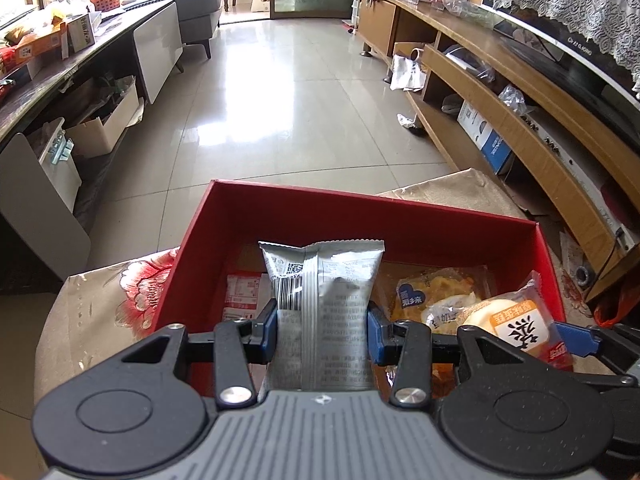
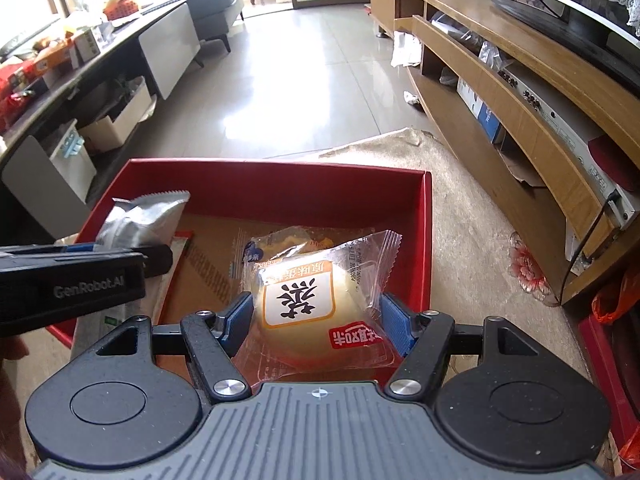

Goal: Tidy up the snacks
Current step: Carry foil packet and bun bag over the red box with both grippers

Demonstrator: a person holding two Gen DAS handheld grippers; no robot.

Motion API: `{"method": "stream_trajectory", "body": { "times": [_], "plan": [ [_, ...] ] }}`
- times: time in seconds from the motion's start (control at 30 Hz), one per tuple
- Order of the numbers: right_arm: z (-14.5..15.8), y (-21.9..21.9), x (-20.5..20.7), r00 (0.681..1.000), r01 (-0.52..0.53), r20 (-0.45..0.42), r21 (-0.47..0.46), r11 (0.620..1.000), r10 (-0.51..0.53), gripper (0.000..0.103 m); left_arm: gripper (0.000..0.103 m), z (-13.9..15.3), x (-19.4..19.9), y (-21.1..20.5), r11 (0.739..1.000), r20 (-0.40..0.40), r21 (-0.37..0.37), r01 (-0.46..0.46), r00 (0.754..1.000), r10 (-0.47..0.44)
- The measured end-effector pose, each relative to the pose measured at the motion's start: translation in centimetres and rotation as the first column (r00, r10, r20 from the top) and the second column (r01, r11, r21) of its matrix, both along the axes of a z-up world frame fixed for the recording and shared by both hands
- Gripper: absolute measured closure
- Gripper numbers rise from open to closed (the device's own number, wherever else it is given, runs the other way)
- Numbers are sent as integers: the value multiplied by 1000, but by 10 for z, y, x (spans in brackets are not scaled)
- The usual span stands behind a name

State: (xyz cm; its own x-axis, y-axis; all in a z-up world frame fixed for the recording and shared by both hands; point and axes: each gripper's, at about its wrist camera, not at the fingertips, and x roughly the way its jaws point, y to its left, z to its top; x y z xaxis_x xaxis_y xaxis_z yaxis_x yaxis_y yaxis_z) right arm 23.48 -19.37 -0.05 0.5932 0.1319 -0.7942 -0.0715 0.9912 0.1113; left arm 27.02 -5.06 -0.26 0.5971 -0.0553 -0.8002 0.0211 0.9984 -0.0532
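My left gripper (image 1: pixel 322 330) is shut on a silver snack packet (image 1: pixel 324 292) and holds it upright over the near part of an open red box (image 1: pixel 372 208). My right gripper (image 2: pixel 316 322) is shut on a clear-wrapped yellow cake (image 2: pixel 308 300) above the box's right side (image 2: pixel 426 240). The cake also shows in the left wrist view (image 1: pixel 516 322). The silver packet also shows in the right wrist view (image 2: pixel 140 220), with the left gripper's black body below it. A yellow pastry packet (image 1: pixel 432 288) and a red-and-white packet (image 1: pixel 242 294) lie in the box.
The box stands on a table with a beige flowered cloth (image 1: pixel 120 292). A wooden TV cabinet (image 1: pixel 520 120) runs along the right. A dark cluttered sideboard (image 1: pixel 48 76) runs along the left. Tiled floor (image 1: pixel 288 92) lies beyond.
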Motion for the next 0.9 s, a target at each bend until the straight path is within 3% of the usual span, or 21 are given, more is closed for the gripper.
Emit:
{"method": "stream_trajectory", "body": {
  "times": [0.9],
  "plan": [
    [-13,12,6,1000,-17,5,-49,999,18,20,61,-21,13,-2,1000,-46,6,-10,999,11]
  ]
}}
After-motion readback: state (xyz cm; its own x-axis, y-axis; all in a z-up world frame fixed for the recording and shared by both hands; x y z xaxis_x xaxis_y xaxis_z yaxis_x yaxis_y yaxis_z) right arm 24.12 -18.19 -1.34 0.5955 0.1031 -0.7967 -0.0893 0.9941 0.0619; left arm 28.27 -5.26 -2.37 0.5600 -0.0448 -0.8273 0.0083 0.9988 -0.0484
